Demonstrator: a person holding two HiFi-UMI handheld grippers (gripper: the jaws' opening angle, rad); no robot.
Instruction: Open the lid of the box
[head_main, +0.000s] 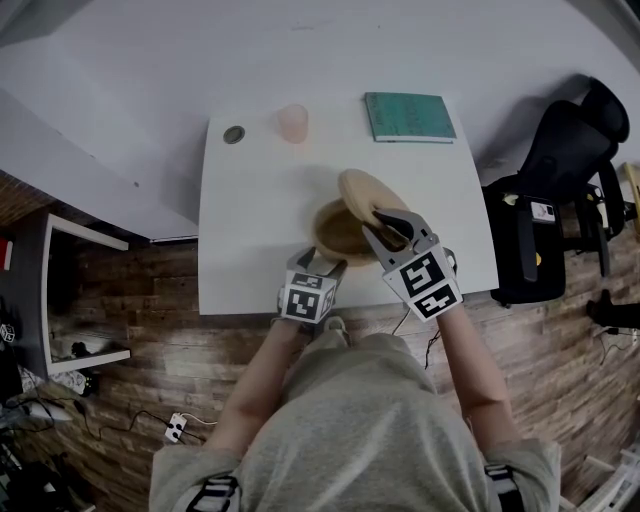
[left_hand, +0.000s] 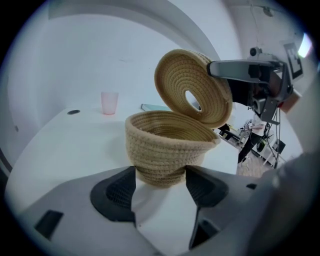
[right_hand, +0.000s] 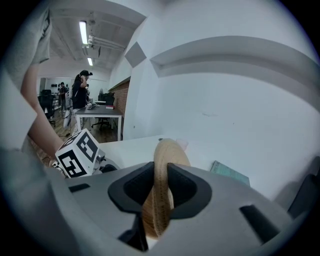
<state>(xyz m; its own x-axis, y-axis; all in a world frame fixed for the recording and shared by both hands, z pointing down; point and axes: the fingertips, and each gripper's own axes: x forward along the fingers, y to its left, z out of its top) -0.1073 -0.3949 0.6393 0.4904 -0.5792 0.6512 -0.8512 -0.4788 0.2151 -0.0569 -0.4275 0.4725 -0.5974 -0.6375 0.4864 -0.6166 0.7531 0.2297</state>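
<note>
A round woven basket box (head_main: 334, 235) (left_hand: 165, 145) stands near the front edge of the white table (head_main: 250, 210). My left gripper (head_main: 318, 268) (left_hand: 160, 185) is shut on its lower wall, a pad pressing each side. The woven lid (head_main: 368, 197) (left_hand: 192, 90) (right_hand: 162, 190) is lifted off and tilted up over the box's right rim. My right gripper (head_main: 385, 228) (right_hand: 161, 192) is shut on the lid's edge, which stands on edge between its pads. The box's inside is open to view and looks bare.
At the table's back stand a pink cup (head_main: 292, 122) (left_hand: 109, 102), a small dark round cap (head_main: 234, 134) and a green book (head_main: 409, 116) (right_hand: 230, 172). A black office chair (head_main: 560, 190) stands right of the table. People stand in the room behind, in the right gripper view.
</note>
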